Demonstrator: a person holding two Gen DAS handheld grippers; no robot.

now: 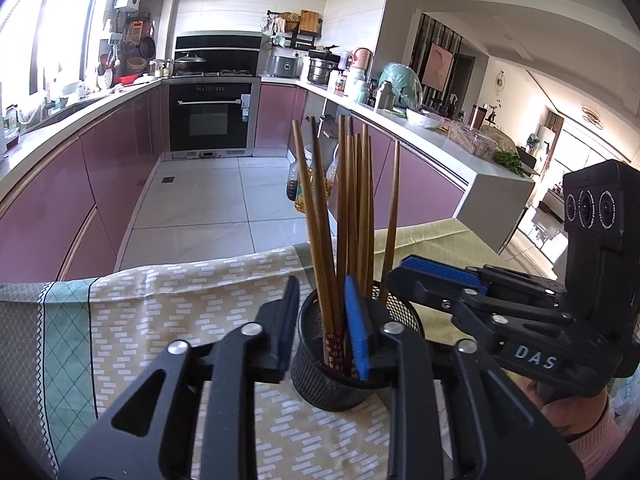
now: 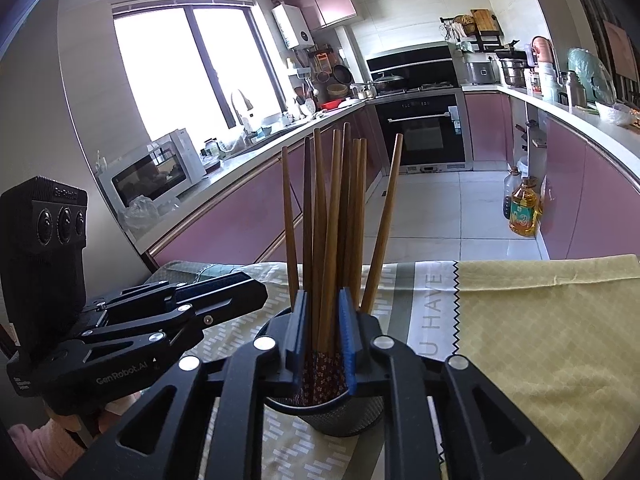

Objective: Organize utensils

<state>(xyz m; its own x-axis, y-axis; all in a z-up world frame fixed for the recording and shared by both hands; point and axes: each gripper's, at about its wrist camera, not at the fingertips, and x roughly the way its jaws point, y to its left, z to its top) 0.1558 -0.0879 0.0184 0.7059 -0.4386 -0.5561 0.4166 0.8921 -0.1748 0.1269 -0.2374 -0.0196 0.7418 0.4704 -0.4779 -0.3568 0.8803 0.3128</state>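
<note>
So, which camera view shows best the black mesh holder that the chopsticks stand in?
The left wrist view is best: the mesh holder shows its rim, mesh wall and base on the tablecloth. In the right wrist view the right gripper covers most of the holder; only part of the rim and lower wall shows.

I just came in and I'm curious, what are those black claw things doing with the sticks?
A person holds two black grippers over a black mesh cup of brown wooden chopsticks on a patterned tablecloth. The left gripper and the right gripper each have chopsticks between slightly parted blue pads, seemingly letting go.
</note>
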